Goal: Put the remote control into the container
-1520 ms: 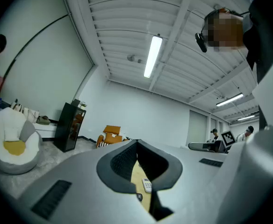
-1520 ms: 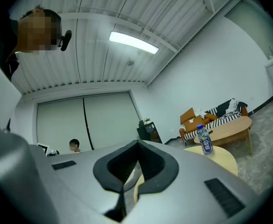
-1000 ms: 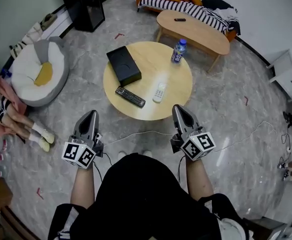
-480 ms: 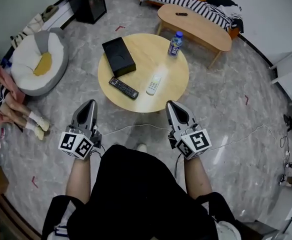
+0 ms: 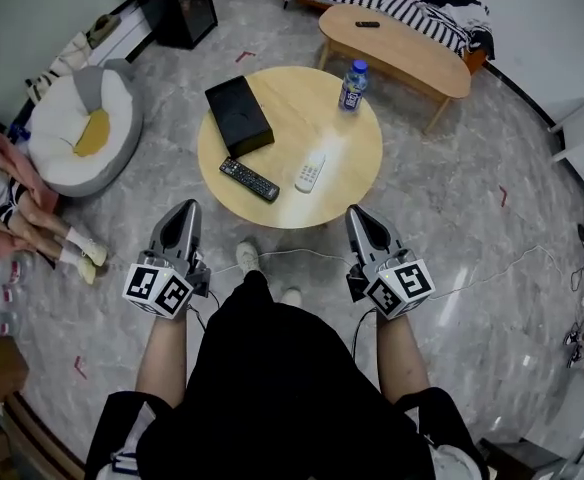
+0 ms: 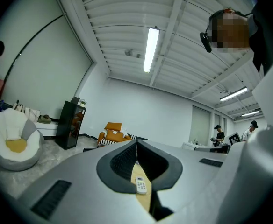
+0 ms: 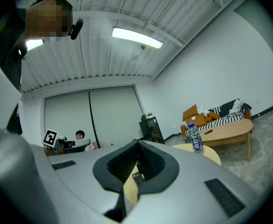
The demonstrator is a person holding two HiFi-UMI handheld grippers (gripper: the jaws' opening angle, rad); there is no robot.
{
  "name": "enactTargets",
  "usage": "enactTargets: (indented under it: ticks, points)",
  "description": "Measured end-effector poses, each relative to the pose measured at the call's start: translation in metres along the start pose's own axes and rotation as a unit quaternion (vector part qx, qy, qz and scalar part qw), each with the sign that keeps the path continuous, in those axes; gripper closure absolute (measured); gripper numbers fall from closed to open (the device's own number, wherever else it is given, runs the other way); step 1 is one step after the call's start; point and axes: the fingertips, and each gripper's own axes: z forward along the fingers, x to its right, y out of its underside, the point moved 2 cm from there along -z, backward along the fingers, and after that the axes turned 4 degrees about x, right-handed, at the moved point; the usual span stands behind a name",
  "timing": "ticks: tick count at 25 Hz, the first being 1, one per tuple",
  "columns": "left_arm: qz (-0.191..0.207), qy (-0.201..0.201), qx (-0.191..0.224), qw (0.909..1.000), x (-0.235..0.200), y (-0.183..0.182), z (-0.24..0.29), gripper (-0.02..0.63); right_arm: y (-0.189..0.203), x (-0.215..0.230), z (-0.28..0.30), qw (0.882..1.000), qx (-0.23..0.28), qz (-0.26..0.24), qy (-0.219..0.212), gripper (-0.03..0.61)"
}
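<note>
A round wooden table (image 5: pixel 352 168) carries a black box container (image 5: pixel 239 116), a black remote control (image 5: pixel 249 180), a white remote control (image 5: pixel 310 172) and a water bottle (image 5: pixel 351 86). My left gripper (image 5: pixel 187 209) and right gripper (image 5: pixel 356 215) are both shut and empty. They hover short of the table's near edge, one on each side of my body. In the left gripper view the white remote (image 6: pixel 140 185) shows past the closed left gripper (image 6: pixel 137 146). In the right gripper view the black remote (image 7: pixel 138 178) and the bottle (image 7: pixel 195 139) show beyond the right gripper (image 7: pixel 137 146).
A grey and white beanbag (image 5: pixel 82 133) lies at the left, with a person's legs (image 5: pixel 32 223) near it. Behind the round table stand an oblong wooden table (image 5: pixel 402 48), a striped sofa and a black cabinet (image 5: pixel 177 3). A cable (image 5: pixel 472 278) runs over the floor.
The head view has shifted slightly as the person steps, and a foot now shows below the table. Both grippers stay shut at the same height. Nothing on the table has moved.
</note>
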Motion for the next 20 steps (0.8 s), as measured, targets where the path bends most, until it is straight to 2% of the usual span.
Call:
enactTargets:
  ticks: [8, 20]
  points:
    - [0.004, 0.014, -0.010, 0.9998, -0.034, 0.003, 0.050, 0.606, -0.012, 0.035, 0.023, 0.999, 0.000, -0.020, 0.048, 0.571]
    - [-0.011, 0.016, -0.012, 0.9997, -0.099, -0.002, 0.116, 0.606, -0.021, 0.051, 0.118, 0.997, -0.029, -0.062, 0.037, 0.571]
